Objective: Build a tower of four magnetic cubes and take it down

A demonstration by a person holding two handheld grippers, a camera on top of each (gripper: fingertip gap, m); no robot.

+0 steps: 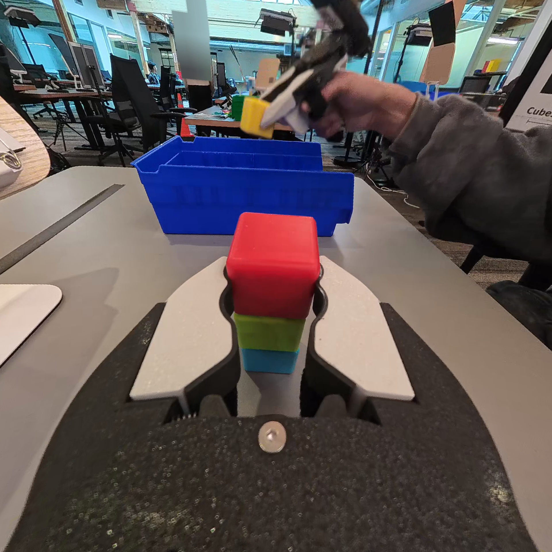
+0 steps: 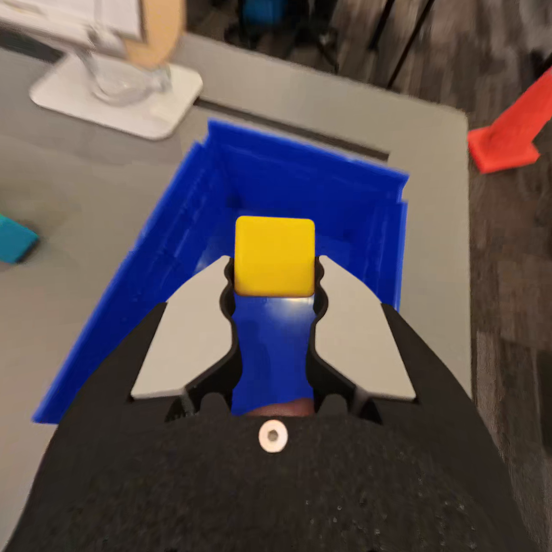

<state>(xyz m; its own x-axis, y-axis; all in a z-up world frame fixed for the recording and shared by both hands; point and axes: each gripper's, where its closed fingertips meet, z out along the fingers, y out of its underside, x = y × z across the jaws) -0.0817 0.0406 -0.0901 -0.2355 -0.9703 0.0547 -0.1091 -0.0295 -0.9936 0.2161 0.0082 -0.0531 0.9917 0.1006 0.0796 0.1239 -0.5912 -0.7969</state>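
Cubes sit stacked between the left gripper's (image 1: 272, 277) fingers, which clench the red cube (image 1: 272, 263) atop green (image 1: 268, 333) and blue (image 1: 270, 360), likely steadying the stack on the counter (image 1: 89, 239). Ahead and above, the right gripper (image 2: 274, 268) grasps the yellow cube (image 2: 274, 257) over the blue bin (image 2: 298, 167).

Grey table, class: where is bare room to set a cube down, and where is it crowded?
Free: the grey table between the blue bin and the white stand base; also the bin's floor. Crowded: around the red cube on the stack, flanked by the left hand-held gripper.
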